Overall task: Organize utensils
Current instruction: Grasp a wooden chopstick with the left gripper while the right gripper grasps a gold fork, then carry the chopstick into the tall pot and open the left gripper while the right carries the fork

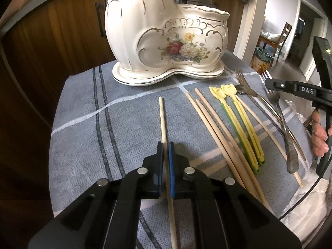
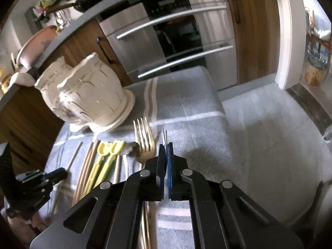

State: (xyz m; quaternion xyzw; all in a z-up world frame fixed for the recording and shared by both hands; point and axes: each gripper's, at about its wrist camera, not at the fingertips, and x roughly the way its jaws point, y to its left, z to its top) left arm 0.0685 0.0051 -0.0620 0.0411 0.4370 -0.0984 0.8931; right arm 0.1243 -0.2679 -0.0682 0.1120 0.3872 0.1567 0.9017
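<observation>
The left tool (image 1: 165, 145) pinches a lone wooden chopstick (image 1: 162, 112) mid-shaft, near the tabletop's front edge: light, stiff, smooth, so it may pivot. The right tool (image 2: 165, 145) is pressed onto a steel fork (image 2: 165, 134), tines poking out. Only the left view shows the ceramic holder's (image 1: 166, 31) floral front; the right view shows its end

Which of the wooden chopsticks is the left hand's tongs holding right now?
The lone chopstick, pinched in the left tongs, lying apart to the left of the others.
</observation>
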